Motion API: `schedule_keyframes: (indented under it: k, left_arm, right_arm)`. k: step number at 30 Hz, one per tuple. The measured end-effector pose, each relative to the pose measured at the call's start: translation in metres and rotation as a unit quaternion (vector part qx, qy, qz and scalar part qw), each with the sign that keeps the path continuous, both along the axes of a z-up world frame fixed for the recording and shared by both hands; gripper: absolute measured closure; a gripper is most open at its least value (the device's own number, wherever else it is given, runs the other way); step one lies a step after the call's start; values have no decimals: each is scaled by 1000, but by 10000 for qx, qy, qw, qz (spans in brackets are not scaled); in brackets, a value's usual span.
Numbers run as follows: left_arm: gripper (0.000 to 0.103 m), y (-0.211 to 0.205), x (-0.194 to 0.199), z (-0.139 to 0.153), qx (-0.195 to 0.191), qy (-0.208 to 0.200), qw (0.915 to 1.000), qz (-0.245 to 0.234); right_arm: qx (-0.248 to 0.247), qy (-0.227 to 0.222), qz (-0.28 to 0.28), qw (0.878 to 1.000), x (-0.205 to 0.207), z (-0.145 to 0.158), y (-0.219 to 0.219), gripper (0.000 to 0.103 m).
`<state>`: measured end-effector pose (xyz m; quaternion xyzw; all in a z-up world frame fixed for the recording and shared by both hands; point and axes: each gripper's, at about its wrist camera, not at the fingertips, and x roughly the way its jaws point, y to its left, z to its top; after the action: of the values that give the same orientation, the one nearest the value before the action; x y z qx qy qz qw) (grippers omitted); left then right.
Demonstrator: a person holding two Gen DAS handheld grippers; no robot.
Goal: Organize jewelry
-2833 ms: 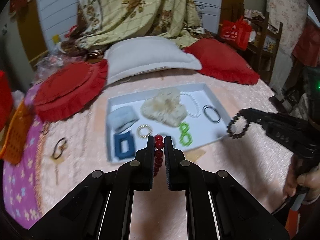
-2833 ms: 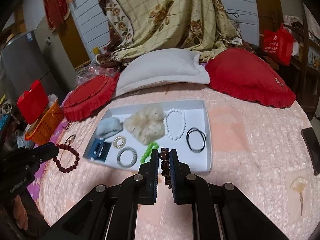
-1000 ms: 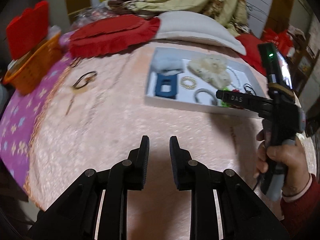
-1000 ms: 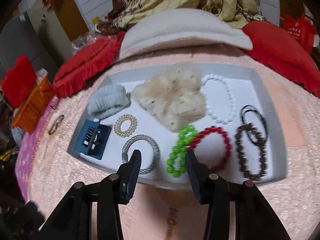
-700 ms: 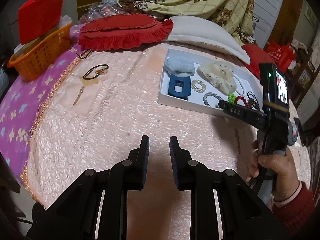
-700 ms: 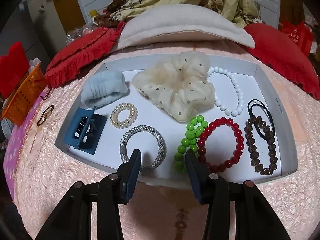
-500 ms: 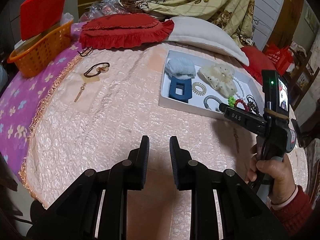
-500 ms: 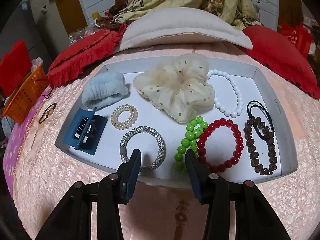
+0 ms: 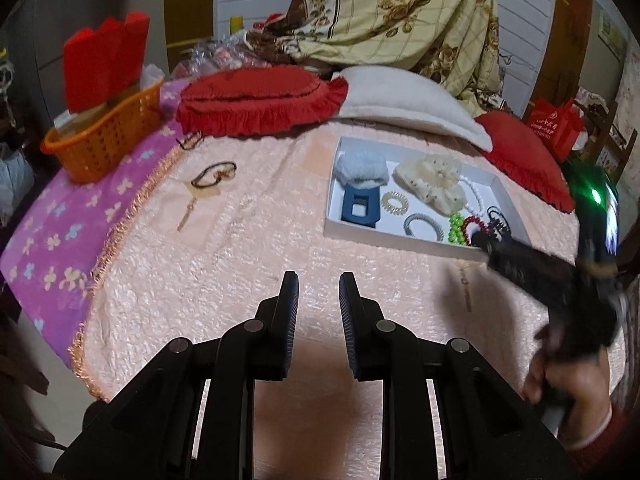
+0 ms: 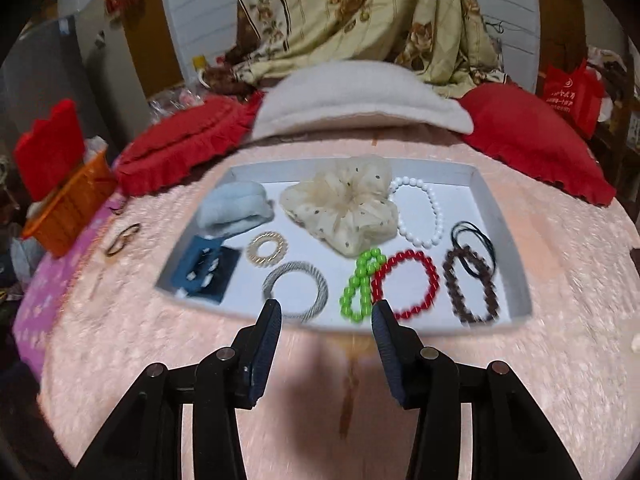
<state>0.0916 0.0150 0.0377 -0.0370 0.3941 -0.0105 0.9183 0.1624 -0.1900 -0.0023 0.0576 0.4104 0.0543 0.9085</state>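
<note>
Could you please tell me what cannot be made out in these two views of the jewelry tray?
- Left wrist view: the right tool is motion-blurred and covers the tray's near right corner, hiding the brown bead bracelet.
- Right wrist view: motion blur smears the blue hair clip; its teeth are unreadable.
- Right wrist view: the left tool is outside the frame.

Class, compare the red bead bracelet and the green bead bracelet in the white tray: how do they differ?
The red bead bracelet lies as an open, round ring; the green bead bracelet is pinched into a narrow, folded loop. Red lies nearer the brown bracelet, green nearer the silver bangle. Both are round-beaded, side by side at the white tray's near edge.
</note>
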Motion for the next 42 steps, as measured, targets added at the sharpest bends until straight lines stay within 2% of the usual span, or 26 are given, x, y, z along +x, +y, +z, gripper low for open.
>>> schedule_keyframes:
  k: [3, 6, 10, 14, 23, 31, 42]
  left_arm:
    - [82, -5, -8, 8, 99, -166, 9998, -33]
    - [70, -9, -16, 14, 189, -308, 9993, -46]
    - [68, -11, -25, 23, 325, -506, 9982, 21]
    - [58, -13, -29, 25, 377, -532, 9979, 24]
    - [57, -21, -28, 14, 506, -148, 9986, -44]
    - [57, -31, -24, 5, 716, 39, 9974, -38]
    - [57, -39, -19, -6, 807, 260, 9964, -65]
  right_arm:
    - [-55, -69, -4, 10000, -27, 1, 0, 58]
    - [-57, -52, -21, 10000, -46, -1, 0, 58]
    - [-31, 49, -32, 10000, -57, -4, -1, 58]
    - [-112, 39, -41, 9999, -67, 1, 1, 58]
    - [-264, 56, -193, 9994, -83, 3, -8, 58]
    - [-400, 158, -337, 9985, -88, -2, -25, 57]
    - [-649, -94, -601, 9960, -93, 9, -44, 57]
